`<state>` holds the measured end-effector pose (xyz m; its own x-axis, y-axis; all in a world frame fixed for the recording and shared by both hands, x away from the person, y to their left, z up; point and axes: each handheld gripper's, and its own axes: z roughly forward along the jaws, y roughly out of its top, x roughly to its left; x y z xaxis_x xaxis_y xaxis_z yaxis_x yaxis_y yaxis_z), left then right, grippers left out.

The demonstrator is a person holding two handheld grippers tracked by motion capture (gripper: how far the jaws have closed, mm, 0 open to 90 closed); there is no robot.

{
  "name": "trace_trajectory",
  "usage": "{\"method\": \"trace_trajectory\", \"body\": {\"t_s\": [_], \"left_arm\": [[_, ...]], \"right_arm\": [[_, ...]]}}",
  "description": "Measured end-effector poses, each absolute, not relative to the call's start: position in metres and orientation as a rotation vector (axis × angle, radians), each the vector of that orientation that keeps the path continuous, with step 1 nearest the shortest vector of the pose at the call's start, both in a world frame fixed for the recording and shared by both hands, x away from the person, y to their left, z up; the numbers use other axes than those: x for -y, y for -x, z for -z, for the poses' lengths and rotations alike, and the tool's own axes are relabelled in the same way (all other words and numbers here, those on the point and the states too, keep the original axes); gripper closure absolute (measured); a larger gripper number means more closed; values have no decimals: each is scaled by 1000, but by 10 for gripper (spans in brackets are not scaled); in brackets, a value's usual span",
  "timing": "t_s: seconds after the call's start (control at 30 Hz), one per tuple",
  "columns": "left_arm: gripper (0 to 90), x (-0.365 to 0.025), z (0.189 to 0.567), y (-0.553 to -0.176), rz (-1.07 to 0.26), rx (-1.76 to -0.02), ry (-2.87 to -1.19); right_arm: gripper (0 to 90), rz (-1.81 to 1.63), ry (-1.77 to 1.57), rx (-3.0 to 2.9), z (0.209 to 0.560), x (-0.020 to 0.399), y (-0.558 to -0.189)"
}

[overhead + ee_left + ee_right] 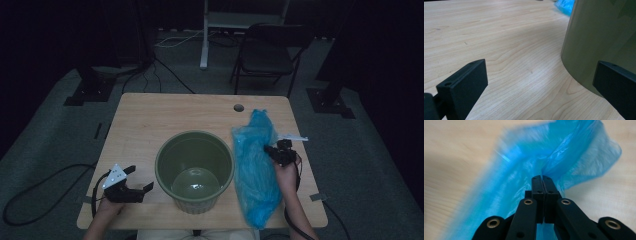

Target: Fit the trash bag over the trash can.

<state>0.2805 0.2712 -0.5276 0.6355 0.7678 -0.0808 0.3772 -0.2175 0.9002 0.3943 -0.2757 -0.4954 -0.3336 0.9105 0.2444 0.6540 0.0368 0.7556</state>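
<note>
Bag pinched in the closed right jaws, not yet in the bin; left jaws gape empty beside it.

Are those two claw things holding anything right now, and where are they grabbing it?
The right gripper pinches the blue plastic bag by a fold at its side edge, about midway along. The left gripper is open beside the green pot, holding nothing.

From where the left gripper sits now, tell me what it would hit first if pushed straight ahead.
Probably the olive-green round plastic pot: the left gripper has open jaws, the right-hand one already beside the pot's wall. Bare wooden table lies ahead otherwise; depth is unclear.
</note>
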Motion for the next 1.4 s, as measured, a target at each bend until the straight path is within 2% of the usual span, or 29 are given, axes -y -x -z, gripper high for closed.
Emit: {"method": "trace_trajectory", "body": {"t_s": [0.17,0.63,0.77,0.83,0.87,0.97,1.13,1.4], "left_arm": [[3,-270,528,-281,-475,-917,-1830],[3,-270,526,-281,-480,-917,-1829],[3,-269,526,-281,-477,-915,-1833],[3,-269,526,-281,-477,-915,-1834],[3,-269,527,-281,-476,-916,-1833],[3,-269,526,-281,-477,-916,-1832],[3,-269,526,-281,-478,-914,-1831],[3,-270,526,-281,-475,-914,-1831]], "right_arm": [[900,-1454,-1536,-1841,447,294,-374],[900,-1775,-1152,-1596,308,300,-326],[900,-1857,-1031,-1548,265,293,-316],[900,-1873,-999,-1532,255,289,-314],[900,-1900,-944,-1512,237,280,-311],[900,-1941,-870,-1490,212,264,-309],[900,-2011,-775,-1446,186,230,-309],[900,-2080,-758,-1495,187,175,-327]]}}
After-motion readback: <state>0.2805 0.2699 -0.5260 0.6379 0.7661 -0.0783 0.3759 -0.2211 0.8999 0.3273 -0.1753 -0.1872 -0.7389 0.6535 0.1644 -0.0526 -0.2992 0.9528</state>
